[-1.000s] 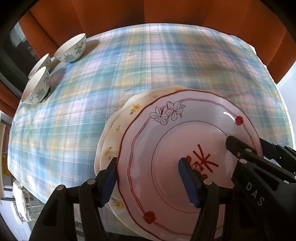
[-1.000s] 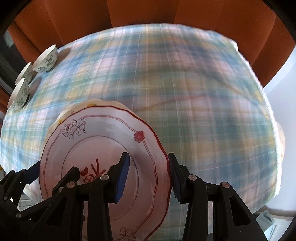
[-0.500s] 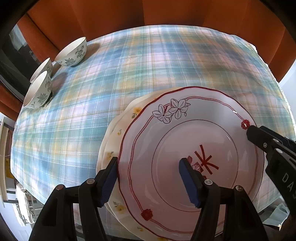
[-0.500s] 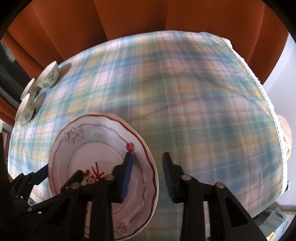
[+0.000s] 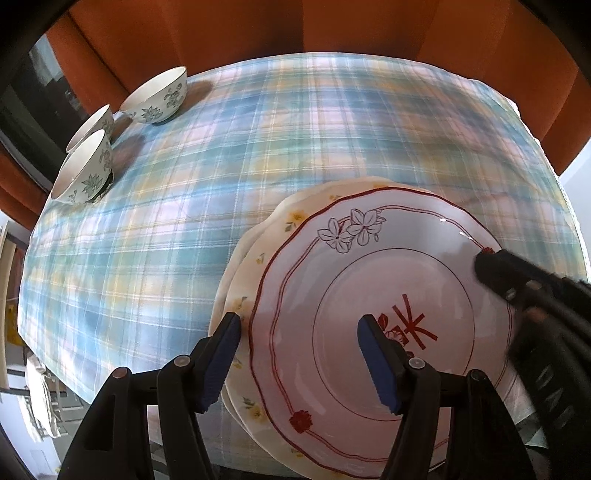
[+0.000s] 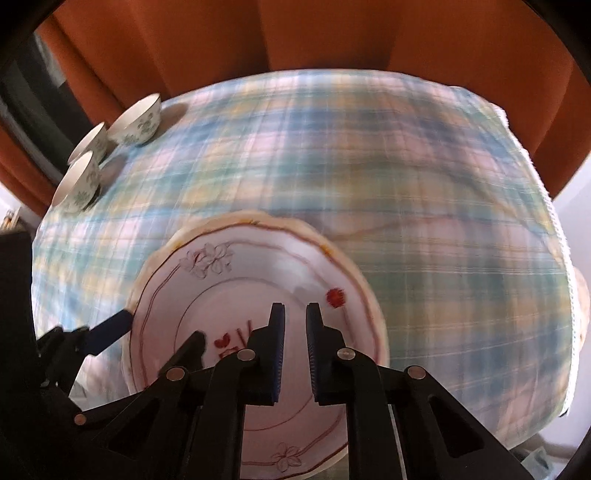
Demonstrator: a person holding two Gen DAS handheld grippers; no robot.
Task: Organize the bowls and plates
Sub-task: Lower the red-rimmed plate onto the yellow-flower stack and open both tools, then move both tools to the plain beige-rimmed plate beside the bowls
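A white plate with a red rim [image 5: 369, 266] lies on top of a cream plate with yellow flowers [image 5: 251, 258] on the plaid tablecloth. My left gripper [image 5: 299, 321] stands open astride the top plate's left rim, one pad outside it and one over its centre, neither pressing. My right gripper [image 6: 295, 306] is shut with nothing between its pads and hovers over the right part of the red-rimmed plate [image 6: 229, 295]. It shows blurred at the plate's right rim in the left wrist view. Three white bowls with green flowers [image 5: 155, 96] [image 5: 90, 125] [image 5: 83, 173] stand at the far left.
The plaid tablecloth [image 5: 258, 147] covers the table, which drops off just below the plates and at the right edge [image 6: 554, 258]. Orange-brown upholstery [image 5: 258, 29] rises behind the far edge. Bare cloth stretches between the bowls [image 6: 136, 122] and the plates.
The right gripper's jaws stood astride the red-rimmed plate's right rim; they have closed and come off it, now empty above the plate. The left gripper has stayed in place.
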